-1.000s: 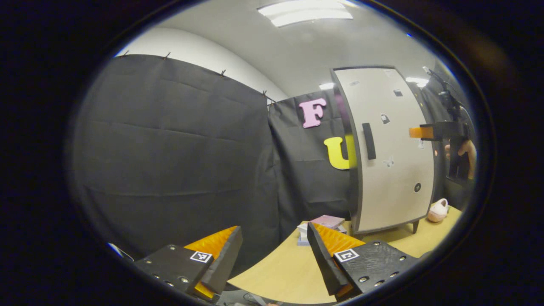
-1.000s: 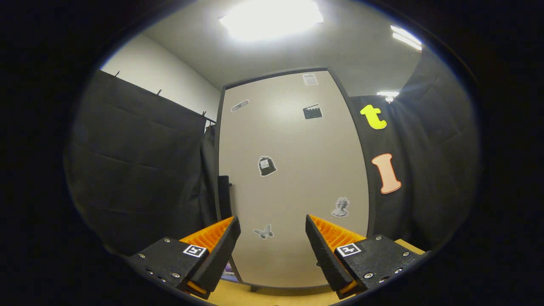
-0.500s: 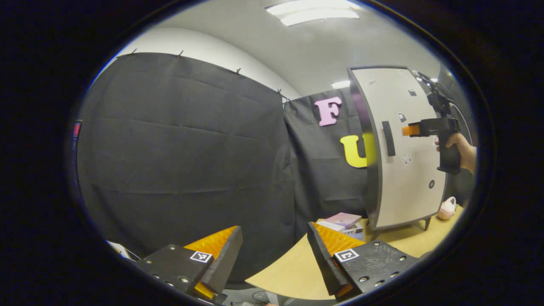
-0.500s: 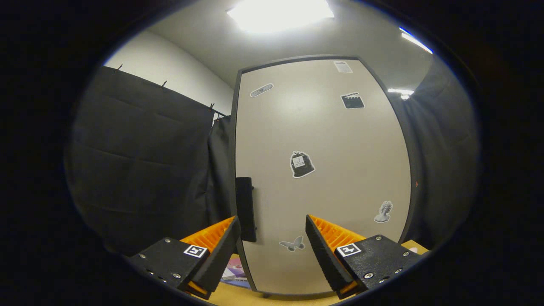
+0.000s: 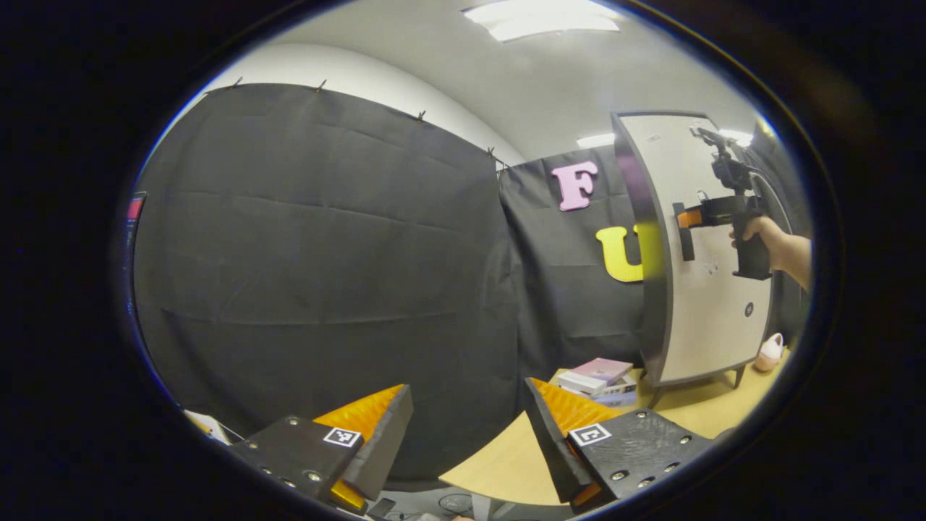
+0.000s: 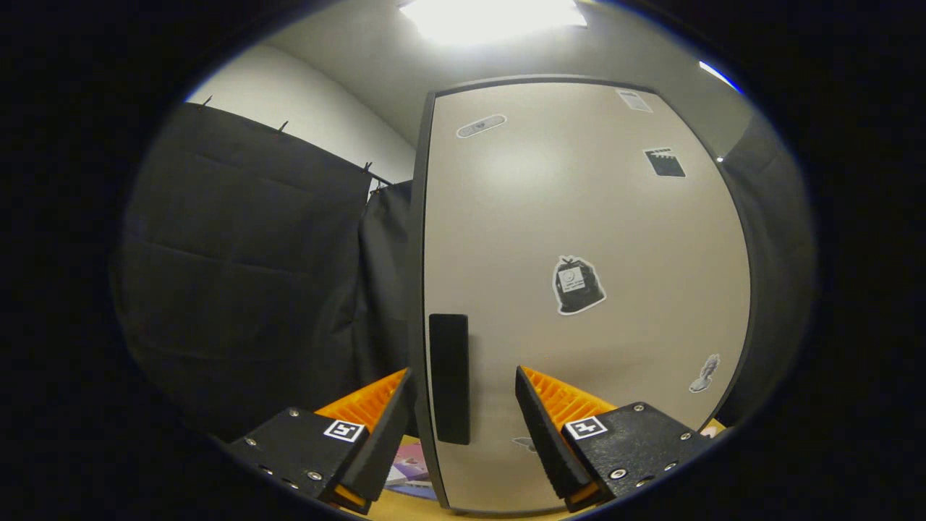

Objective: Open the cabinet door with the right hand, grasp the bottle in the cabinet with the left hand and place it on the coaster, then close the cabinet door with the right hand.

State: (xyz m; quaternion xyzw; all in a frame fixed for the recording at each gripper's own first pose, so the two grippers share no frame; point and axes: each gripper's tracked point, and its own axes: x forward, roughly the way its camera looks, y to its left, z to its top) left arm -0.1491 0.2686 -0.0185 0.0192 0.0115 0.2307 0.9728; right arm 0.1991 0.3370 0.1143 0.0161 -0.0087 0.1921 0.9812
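Left gripper (image 5: 469, 434) fingers apart; right gripper (image 6: 463, 420) fingers apart, level.

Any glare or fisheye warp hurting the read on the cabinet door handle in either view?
Right gripper view: ceiling light blown out, soft sheen on the cabinet door, handle sharp between the open fingers of the right gripper. Left gripper view: door bowed at the edge, handle small, no glare.

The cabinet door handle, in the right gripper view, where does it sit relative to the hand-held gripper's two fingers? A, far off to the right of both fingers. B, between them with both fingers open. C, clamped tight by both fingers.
B: the dark handle stands upright in the gap of the open right hand-held gripper, on the closed cabinet door, neither finger visibly pressing it.
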